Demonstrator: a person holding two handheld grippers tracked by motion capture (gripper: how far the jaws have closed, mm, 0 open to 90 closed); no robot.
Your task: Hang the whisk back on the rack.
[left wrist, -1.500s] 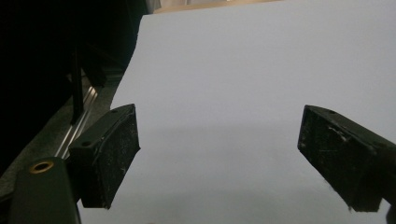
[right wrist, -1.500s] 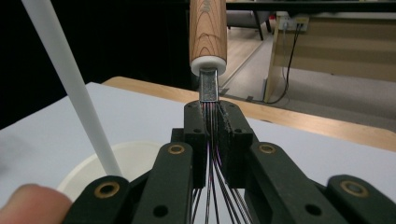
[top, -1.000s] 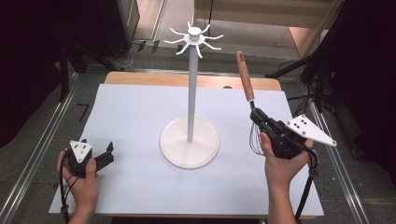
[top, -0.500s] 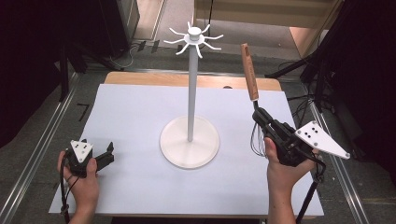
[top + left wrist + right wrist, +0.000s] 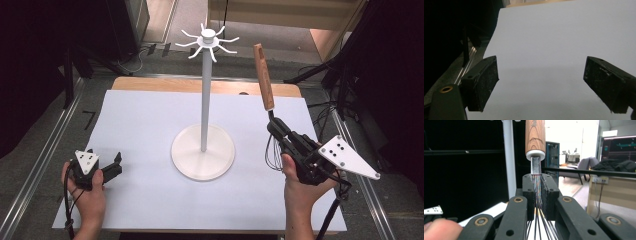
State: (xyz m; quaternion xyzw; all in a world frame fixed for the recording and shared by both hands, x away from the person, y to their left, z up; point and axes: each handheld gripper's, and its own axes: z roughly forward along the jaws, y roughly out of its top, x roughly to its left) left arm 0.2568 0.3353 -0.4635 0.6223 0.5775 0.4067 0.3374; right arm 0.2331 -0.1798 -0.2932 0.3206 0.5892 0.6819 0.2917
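whisk (image 5: pixel 266 95) raised, handle upright, wires down

Stand blocking the middle, open sheet lying on both sides

A white stand (image 5: pixel 204 150) is occupying the centre of the white sheet (image 5: pixel 140 120), its round base spreading over the surface and its thin pole rising to a ring of hooks (image 5: pixel 208 42) that are jutting outward overhead. The whisk (image 5: pixel 265 80) is standing up right of the pole, its wooden handle reaching hook height, well apart from the pole, leaving a passable gap between them. The left gripper (image 5: pixel 102 167) is resting at the near left corner with bare sheet lying ahead of its spread jaws. Metal rails (image 5: pixel 45 150) are bordering both table sides.
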